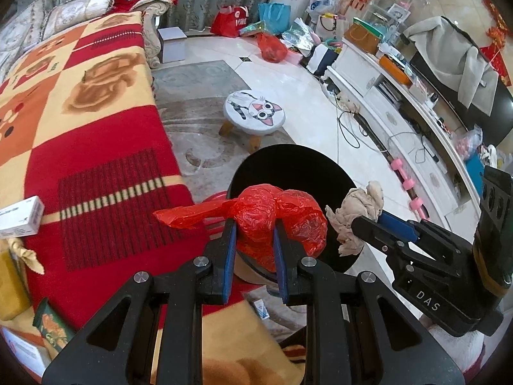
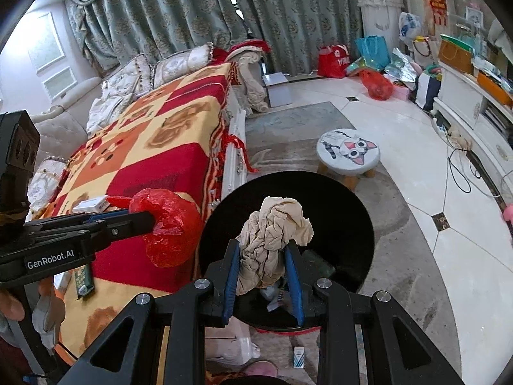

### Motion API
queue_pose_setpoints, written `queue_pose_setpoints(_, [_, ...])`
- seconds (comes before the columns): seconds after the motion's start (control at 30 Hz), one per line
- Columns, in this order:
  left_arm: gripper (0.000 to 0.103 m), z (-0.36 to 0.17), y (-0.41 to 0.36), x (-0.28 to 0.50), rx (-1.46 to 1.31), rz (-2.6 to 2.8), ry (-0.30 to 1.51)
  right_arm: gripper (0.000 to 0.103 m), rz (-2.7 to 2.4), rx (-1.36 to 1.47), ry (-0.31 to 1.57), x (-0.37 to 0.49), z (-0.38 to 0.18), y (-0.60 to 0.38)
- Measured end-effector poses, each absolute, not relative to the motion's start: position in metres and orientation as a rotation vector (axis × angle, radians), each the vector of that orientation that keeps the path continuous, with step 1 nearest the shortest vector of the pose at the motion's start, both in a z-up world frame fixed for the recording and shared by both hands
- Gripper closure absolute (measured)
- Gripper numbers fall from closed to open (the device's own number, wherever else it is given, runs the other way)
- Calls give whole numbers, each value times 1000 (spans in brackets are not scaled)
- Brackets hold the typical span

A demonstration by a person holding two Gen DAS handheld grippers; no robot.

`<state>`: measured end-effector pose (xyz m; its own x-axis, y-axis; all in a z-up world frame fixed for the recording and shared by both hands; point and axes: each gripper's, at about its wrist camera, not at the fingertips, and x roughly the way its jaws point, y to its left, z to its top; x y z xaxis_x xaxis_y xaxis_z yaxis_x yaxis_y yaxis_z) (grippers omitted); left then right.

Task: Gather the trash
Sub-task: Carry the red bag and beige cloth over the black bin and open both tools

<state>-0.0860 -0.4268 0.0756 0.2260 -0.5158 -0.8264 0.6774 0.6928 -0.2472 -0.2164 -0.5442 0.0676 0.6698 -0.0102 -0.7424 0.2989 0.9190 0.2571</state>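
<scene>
A crumpled red plastic bag (image 1: 275,221), knotted with one tail sticking out toward nine o'clock, hangs above the black bin (image 2: 346,224). At its three o'clock a wadded beige paper towel (image 2: 272,240) hangs over the bin's dark opening, where other scraps lie.

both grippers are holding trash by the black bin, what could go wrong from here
1. The red bag in the left gripper looks to sit over the bin rim near the blanket, not the middle; released now, it might catch the rim or fall outside.
2. The tissue in the right gripper is loose and crumpled; it could cling to a pad.
3. The grippers are close together, so they could bump.
</scene>
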Motion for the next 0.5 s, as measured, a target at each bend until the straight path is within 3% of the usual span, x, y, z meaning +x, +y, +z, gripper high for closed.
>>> queue_pose_setpoints(0.5, [84,61,-449,-84,189,-841,1087,76,-203,385,863,-214,51,-556])
